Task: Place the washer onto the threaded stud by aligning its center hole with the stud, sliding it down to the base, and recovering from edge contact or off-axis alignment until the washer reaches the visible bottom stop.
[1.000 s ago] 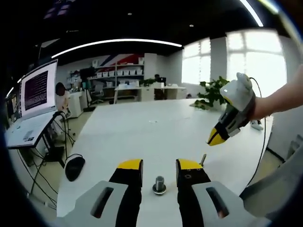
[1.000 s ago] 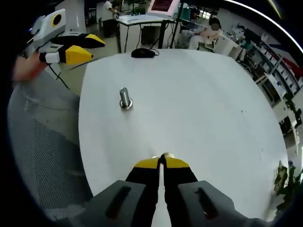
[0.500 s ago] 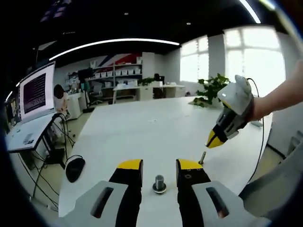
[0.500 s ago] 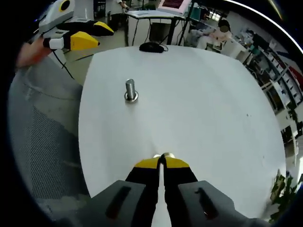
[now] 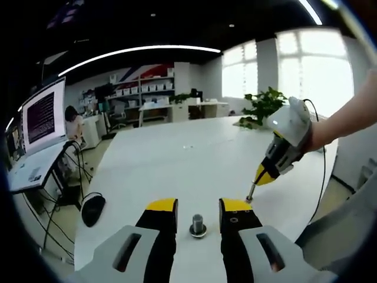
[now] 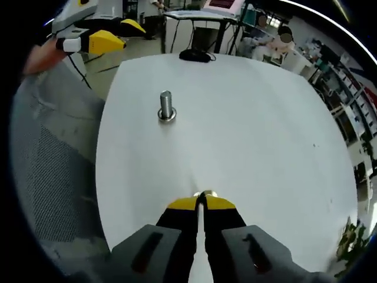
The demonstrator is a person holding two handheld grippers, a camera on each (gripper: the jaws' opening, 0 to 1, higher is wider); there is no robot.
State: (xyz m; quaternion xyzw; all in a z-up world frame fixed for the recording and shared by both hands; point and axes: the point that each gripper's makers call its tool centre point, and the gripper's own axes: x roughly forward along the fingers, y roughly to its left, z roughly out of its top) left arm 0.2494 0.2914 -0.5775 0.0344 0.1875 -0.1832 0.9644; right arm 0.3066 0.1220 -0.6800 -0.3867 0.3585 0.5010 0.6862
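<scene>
Beside the stud: threaded stud [image 5: 198,224] stands upright on the tabletop [image 5: 177,159], between the parted left claw [image 5: 198,207], bracketing it.
Right claw [image 6: 201,200]: pinched on the washer [image 6: 203,194], well apart, readying alignment.

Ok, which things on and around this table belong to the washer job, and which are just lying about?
Job:
stud, upright on the table
washer, pinched in the right tool
left tool, jaws either side of the stud

Lying about:
mouse
monitor
plant

white table [image 5: 177,159] | black mouse [image 5: 92,209] at its edge | lit monitor [image 5: 42,115] | potted plant [image 5: 261,106]
</scene>
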